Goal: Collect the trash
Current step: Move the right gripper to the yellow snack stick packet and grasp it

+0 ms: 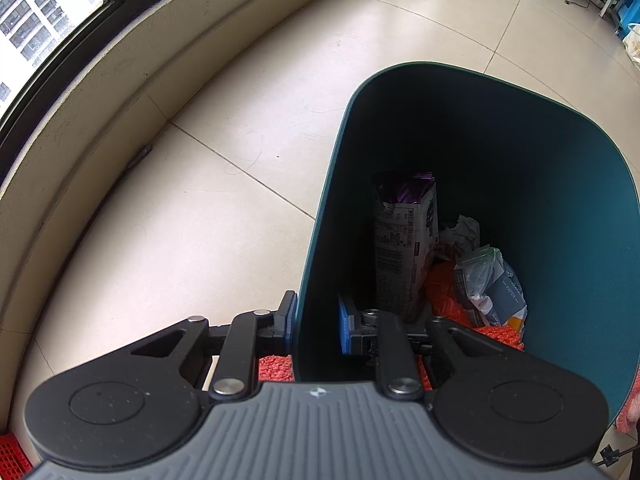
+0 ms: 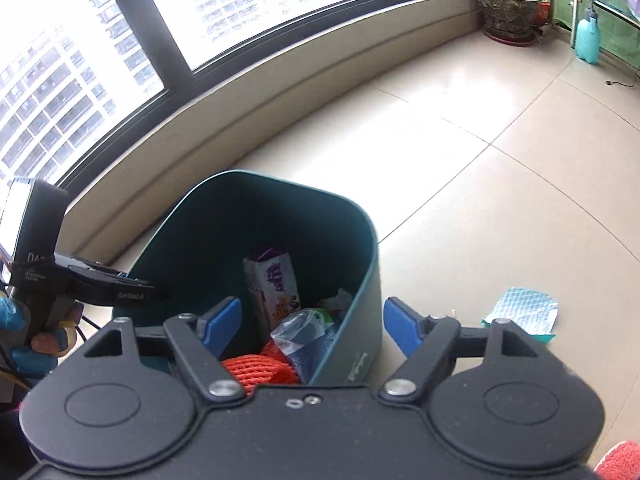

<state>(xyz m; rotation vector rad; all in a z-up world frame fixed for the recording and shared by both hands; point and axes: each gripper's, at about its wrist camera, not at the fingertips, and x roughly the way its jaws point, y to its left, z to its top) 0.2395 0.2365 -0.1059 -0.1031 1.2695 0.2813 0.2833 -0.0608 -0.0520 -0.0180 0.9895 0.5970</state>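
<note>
A dark teal trash bin (image 1: 560, 208) stands on the tiled floor. Inside it lie a purple snack packet (image 1: 402, 240), a clear plastic bag (image 1: 486, 280), crumpled paper and orange foam netting (image 1: 444, 292). My left gripper (image 1: 318, 320) is shut on the bin's near left wall, one blue pad outside and one inside. In the right wrist view my right gripper (image 2: 312, 324) is open, its jaws straddling the bin's right wall (image 2: 356, 320) without touching. A light blue wrapper (image 2: 524, 312) lies on the floor right of the bin.
A low beige sill (image 2: 280, 92) under large windows runs behind the bin. A potted plant (image 2: 508, 12) and a teal spray bottle (image 2: 587, 38) stand at the far right. A red crate corner (image 1: 10, 456) shows at bottom left.
</note>
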